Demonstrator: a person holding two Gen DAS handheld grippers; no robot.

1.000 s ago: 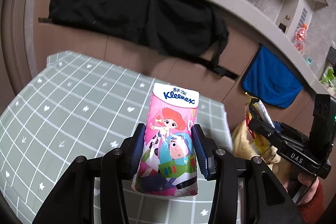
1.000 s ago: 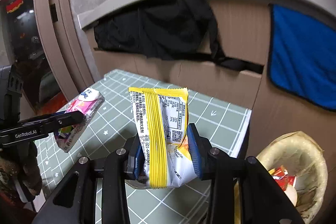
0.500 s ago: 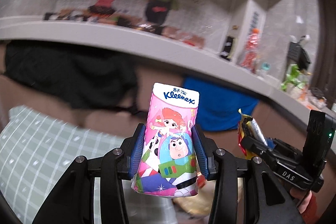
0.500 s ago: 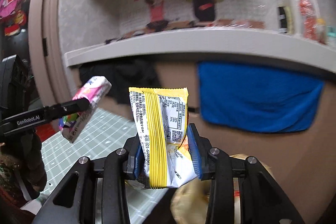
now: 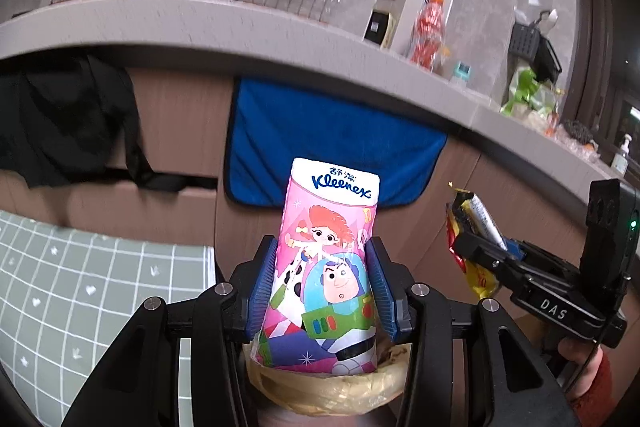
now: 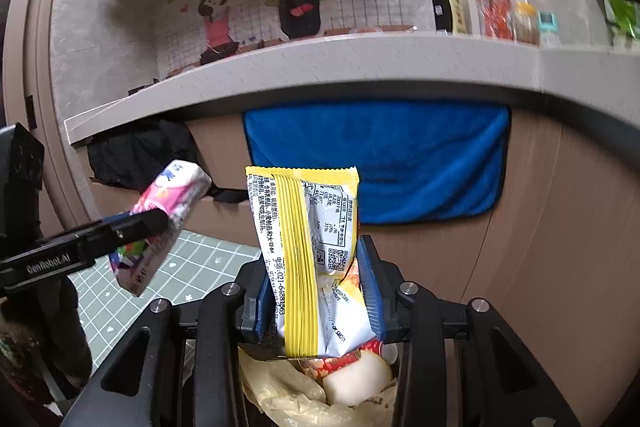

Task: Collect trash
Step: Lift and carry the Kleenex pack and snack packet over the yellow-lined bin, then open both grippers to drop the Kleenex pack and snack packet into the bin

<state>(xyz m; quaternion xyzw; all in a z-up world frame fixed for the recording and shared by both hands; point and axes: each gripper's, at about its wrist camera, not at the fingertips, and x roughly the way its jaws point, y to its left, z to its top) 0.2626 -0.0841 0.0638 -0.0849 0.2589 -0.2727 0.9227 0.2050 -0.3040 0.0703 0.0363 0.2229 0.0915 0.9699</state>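
Note:
My left gripper (image 5: 322, 281) is shut on a pink Kleenex tissue pack (image 5: 326, 255) printed with cartoon figures, held upright. Below it shows the rim of a trash bin lined with a tan bag (image 5: 328, 387). My right gripper (image 6: 318, 285) is shut on a yellow and white snack wrapper (image 6: 308, 251), also upright. Under it the trash bin (image 6: 304, 395) holds a red wrapper and a pale round item. Each gripper appears in the other's view: the right gripper (image 5: 476, 247) with the wrapper at the right, the left gripper (image 6: 156, 223) with the tissue pack (image 6: 164, 219) at the left.
A green grid mat (image 5: 92, 299) covers the table at the left. Behind stands a brown counter front with a blue towel (image 5: 328, 147) and a black garment (image 5: 68, 123) hanging on it. Bottles (image 6: 490, 1) stand on the grey countertop (image 6: 360, 63). A sleeve (image 5: 596, 387) shows at the lower right.
Both grippers swung right and a little up, from over the green mat to above the trash bin. The tissue pack and the wrapper stayed gripped.

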